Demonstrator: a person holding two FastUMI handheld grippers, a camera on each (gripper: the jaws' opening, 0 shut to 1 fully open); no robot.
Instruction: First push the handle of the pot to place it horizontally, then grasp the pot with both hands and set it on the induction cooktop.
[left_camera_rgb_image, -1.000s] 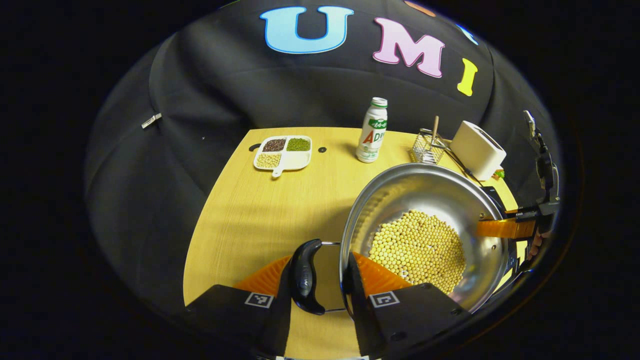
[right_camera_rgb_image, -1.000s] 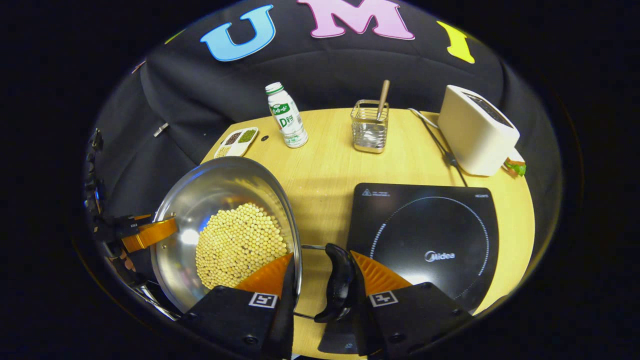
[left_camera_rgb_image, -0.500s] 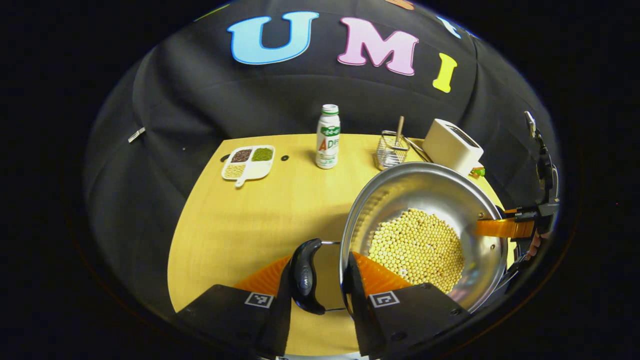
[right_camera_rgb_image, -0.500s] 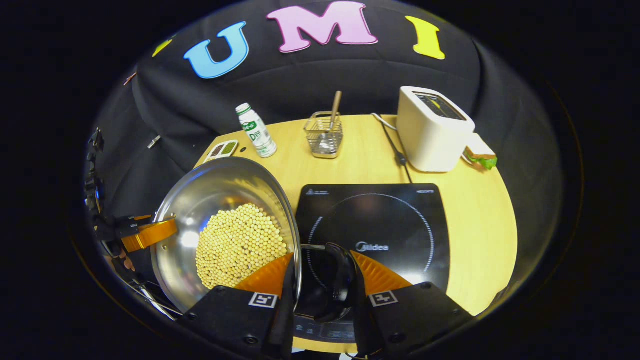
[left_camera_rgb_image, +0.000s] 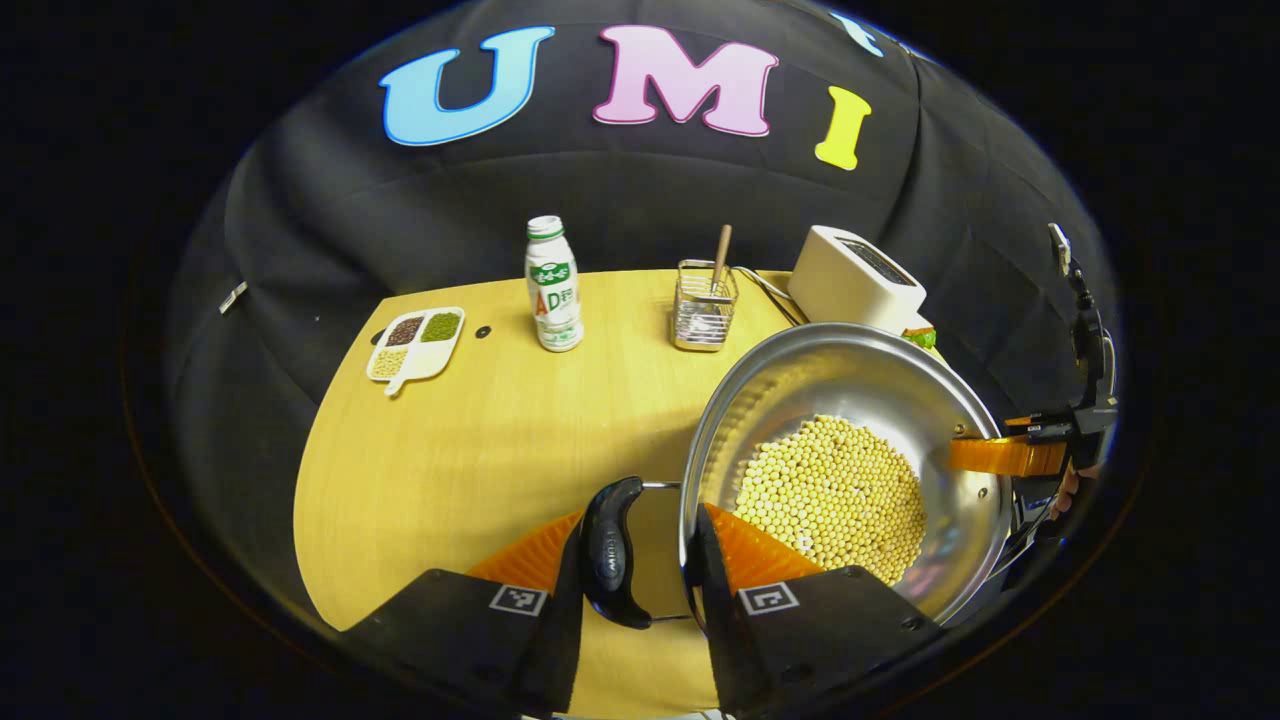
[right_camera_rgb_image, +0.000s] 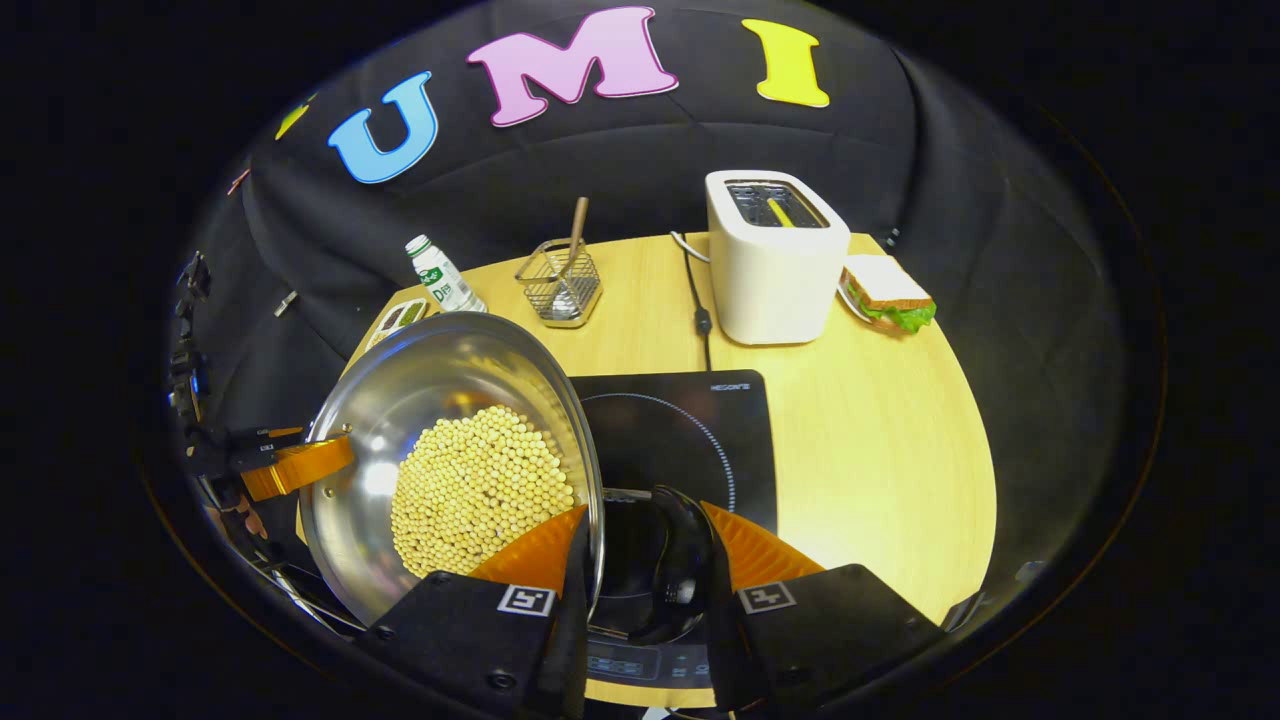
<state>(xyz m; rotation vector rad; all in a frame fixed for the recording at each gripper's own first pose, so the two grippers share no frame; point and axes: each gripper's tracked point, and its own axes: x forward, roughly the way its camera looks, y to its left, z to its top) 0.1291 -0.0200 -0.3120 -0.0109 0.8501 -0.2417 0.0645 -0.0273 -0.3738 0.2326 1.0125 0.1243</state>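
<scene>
Left gripper view: the left gripper (left_camera_rgb_image: 640, 560) has its fingers clenched across the near rim of the round stainless-steel pot (left_camera_rgb_image: 850, 380) filled with pale yellow soybeans (left_camera_rgb_image: 835, 495), beside its black loop handle (left_camera_rgb_image: 610, 552); the pot hangs above the wooden desk (left_camera_rgb_image: 480, 450).

Right gripper view: the right gripper (right_camera_rgb_image: 640, 560) grips the opposite rim the same way, and the pot sits over the left part of the black induction cooktop (right_camera_rgb_image: 690, 430). Risk: uneven lowering could tilt the pot and spill soybeans, or land it off-centre.
</scene>
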